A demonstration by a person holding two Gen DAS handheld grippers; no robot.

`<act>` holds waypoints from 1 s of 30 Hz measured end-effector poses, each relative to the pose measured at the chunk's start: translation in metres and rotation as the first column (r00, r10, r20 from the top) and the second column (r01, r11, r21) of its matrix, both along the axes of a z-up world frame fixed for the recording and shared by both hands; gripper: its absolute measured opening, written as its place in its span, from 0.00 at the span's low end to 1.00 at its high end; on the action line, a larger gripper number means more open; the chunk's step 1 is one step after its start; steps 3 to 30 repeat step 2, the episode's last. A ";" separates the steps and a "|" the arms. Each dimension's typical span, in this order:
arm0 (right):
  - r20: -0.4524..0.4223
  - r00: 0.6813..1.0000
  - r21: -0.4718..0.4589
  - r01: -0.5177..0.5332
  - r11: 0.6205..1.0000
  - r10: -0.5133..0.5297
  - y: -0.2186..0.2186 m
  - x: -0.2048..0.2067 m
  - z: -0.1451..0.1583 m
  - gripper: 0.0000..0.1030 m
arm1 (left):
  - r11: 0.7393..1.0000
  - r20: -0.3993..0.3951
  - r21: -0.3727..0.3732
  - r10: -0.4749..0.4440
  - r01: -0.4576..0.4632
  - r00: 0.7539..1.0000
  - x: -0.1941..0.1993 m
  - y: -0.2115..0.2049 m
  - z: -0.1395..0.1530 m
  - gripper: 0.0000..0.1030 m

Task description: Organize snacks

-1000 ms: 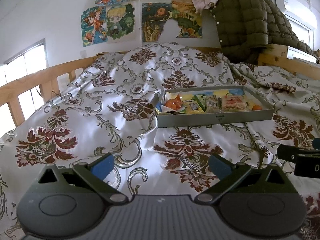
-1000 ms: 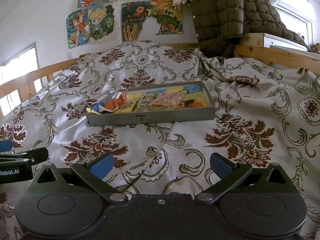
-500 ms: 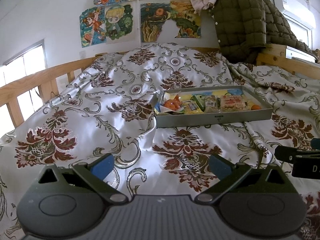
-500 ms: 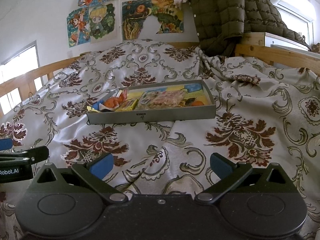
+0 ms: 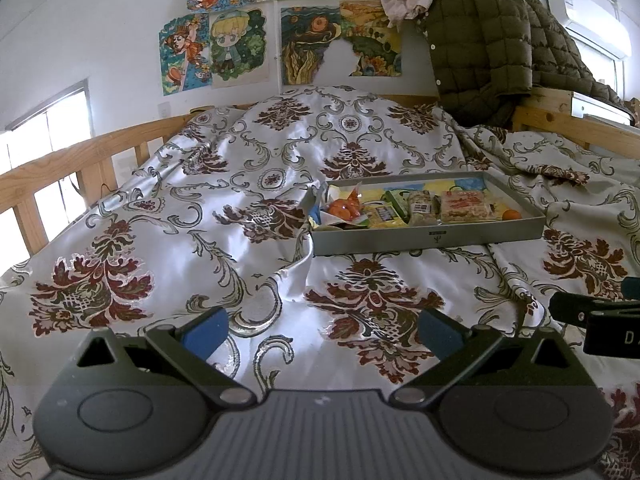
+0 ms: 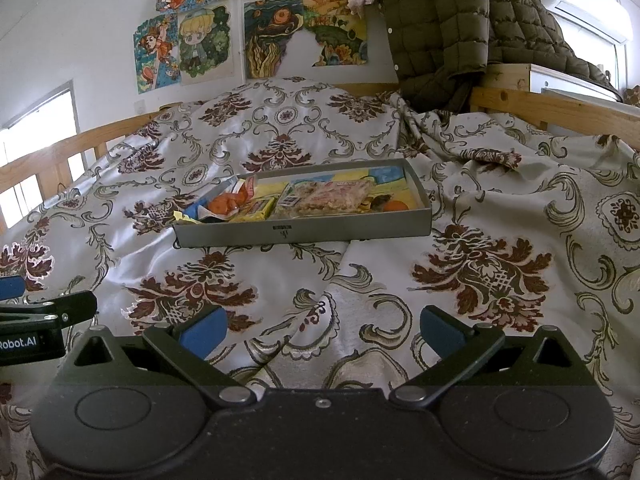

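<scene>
My left gripper (image 5: 320, 330) sits low in the left wrist view, its blue-padded jaws spread wide with nothing between them, only the patterned bedspread (image 5: 240, 208) showing in the gap. My right gripper (image 6: 322, 328) is the same in its own view: jaws wide apart, holding nothing, hovering over the fabric. Each tool shows in the other's picture: the right one pokes in at the right edge of the left wrist view, the left one at the left edge of the right wrist view.

The grey tray (image 5: 428, 238) lies on the bedspread, right of centre in the left wrist view and just left of centre in the right wrist view (image 6: 304, 232), well ahead of both tools. The snacks are inside it. At its left end is an orange wrapped snack (image 5: 340, 209), beside it a yellow packet (image 5: 384, 216), then a narrow clear-wrapped bar (image 5: 420, 208), then a wide clear packet of pale pieces (image 5: 466, 206). A small orange round thing (image 5: 512, 214) rests at the right end; I cannot tell whether it is fruit or candy.

A wooden rail (image 5: 60, 164) runs along the left side of the frame. Cartoon posters (image 5: 216, 48) hang on the wall at upper centre, and an olive quilted jacket (image 5: 484, 36) is draped at upper right.
</scene>
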State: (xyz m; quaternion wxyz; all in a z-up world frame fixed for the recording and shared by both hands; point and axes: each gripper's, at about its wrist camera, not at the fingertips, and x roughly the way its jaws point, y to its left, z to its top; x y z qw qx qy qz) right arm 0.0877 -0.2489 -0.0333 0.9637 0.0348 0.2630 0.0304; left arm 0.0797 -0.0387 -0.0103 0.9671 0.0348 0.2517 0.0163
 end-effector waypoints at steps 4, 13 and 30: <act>0.000 1.000 0.000 0.000 1.000 0.000 0.000 0.000 0.000 0.99 | 1.000 0.000 0.001 0.000 0.000 1.000 0.000 0.000 0.000 1.00; 0.000 1.000 0.000 0.000 1.000 0.000 0.000 0.000 0.000 0.99 | 1.000 0.000 0.001 0.000 0.000 1.000 0.000 0.000 0.000 1.00; 0.000 1.000 0.000 0.000 1.000 0.000 0.000 0.000 0.000 0.99 | 1.000 0.000 0.001 0.000 0.000 1.000 0.000 0.000 0.000 1.00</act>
